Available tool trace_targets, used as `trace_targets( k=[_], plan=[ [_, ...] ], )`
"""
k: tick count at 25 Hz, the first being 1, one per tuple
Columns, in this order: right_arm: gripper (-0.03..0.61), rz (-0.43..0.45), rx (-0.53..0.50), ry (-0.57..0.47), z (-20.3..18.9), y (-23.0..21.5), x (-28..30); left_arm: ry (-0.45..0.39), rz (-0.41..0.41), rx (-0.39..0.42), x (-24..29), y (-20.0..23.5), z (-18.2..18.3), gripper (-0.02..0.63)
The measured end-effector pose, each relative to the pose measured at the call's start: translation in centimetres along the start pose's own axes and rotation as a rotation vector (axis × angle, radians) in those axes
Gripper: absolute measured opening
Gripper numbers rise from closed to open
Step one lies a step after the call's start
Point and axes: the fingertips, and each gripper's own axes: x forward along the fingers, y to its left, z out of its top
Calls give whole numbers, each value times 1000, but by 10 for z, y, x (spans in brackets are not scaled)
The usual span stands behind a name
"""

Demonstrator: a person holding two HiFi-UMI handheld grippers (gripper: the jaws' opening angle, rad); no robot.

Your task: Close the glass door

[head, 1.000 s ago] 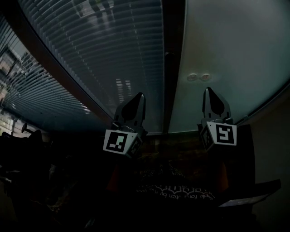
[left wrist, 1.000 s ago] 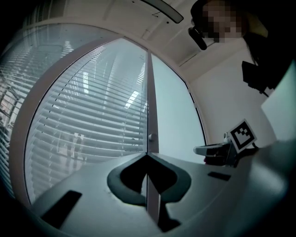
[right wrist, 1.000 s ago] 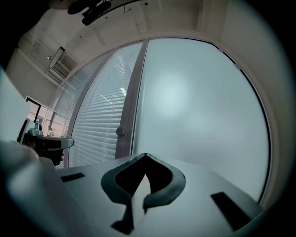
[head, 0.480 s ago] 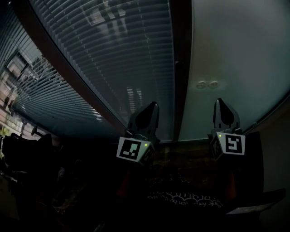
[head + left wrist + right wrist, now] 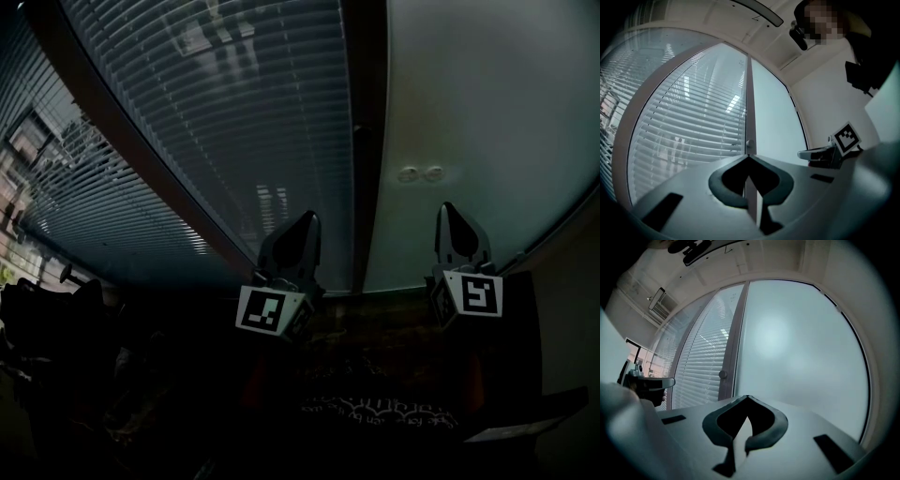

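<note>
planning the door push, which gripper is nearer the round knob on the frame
Left. The left gripper points straight at the knob; the right gripper faces the frosted panel, with the knob off to its left.

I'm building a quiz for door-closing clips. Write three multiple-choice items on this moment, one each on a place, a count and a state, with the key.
1. Where does the round knob sit?
A. on the dark upright frame
B. on the ceiling
C. between a gripper's jaws

2. How many small round fittings show on the frosted panel?
A. one
B. two
C. five

3. How do the right gripper's jaws stand?
A. wide apart
B. shut on the knob
C. shut and empty

1 A: the knob sits on the frame beside the blinds.
2 B: a pair lies side by side.
3 C: the tips meet, nothing between.
</note>
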Motion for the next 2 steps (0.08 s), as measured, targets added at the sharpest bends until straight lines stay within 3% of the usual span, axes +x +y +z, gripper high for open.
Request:
trace_targets(
  k=[2],
  plan=[
    [2, 5, 4, 1, 0, 0, -1, 1, 1, -2, -1, -2, 0, 2]
  ],
)
